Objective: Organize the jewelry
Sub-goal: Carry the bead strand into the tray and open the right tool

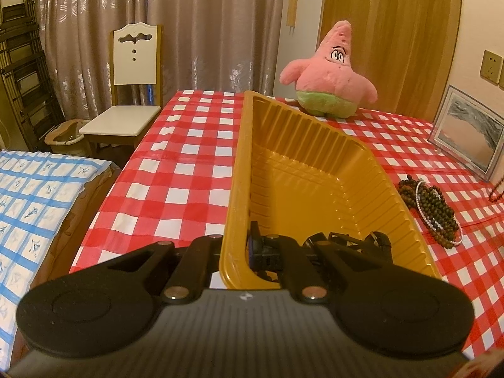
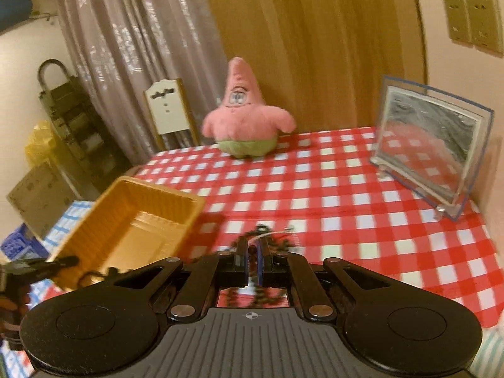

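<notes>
My left gripper (image 1: 242, 245) is shut on the near rim of a golden plastic tray (image 1: 315, 170) and holds it tilted above the table; the tray also shows at the left in the right wrist view (image 2: 132, 201). A pile of dark bead strands with a white pearl bracelet (image 1: 431, 208) lies on the cloth right of the tray. My right gripper (image 2: 252, 264) is shut on dark bead strands (image 2: 264, 236) that hang blurred around its fingers, just right of the tray.
A red-and-white checked table (image 2: 346, 195) carries a pink star plush (image 1: 330, 75) at the back and a clear picture frame (image 2: 431, 145) at the right. A white chair (image 1: 132, 72) and a blue-checked bed (image 1: 31, 208) stand to the left.
</notes>
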